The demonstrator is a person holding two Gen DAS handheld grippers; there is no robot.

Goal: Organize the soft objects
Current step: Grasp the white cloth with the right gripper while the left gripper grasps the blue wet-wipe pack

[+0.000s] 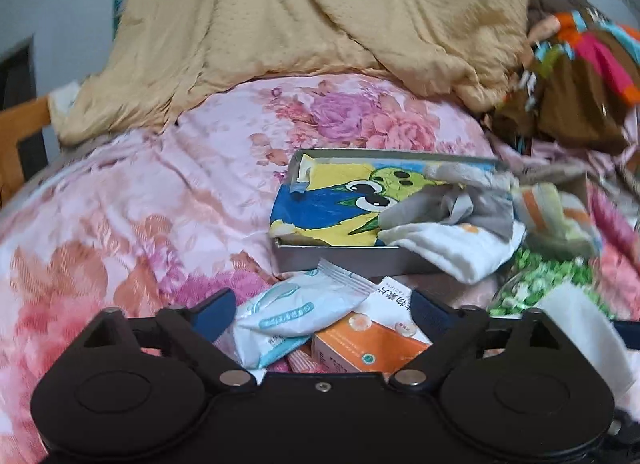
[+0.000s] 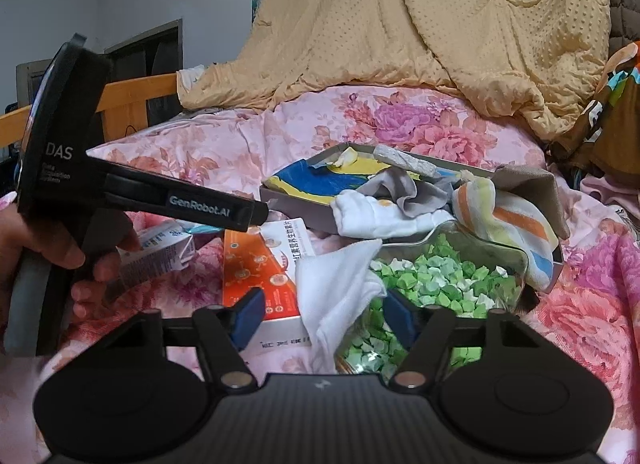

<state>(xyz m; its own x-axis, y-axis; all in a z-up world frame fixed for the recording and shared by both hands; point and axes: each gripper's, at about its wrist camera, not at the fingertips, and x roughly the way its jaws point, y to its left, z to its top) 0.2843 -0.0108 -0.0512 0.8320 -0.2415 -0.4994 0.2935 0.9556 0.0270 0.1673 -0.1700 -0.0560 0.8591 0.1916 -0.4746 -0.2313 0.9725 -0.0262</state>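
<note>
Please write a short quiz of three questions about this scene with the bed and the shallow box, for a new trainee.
1. True or false: the striped cloth hangs over the edge of the shallow box.
2. What lies between the jaws of the right hand-held gripper? A) white cloth B) orange carton C) nothing
3. What colour are the small folded pieces in the clear container?

Key: 1 true; 2 A; 3 green and white.
</note>
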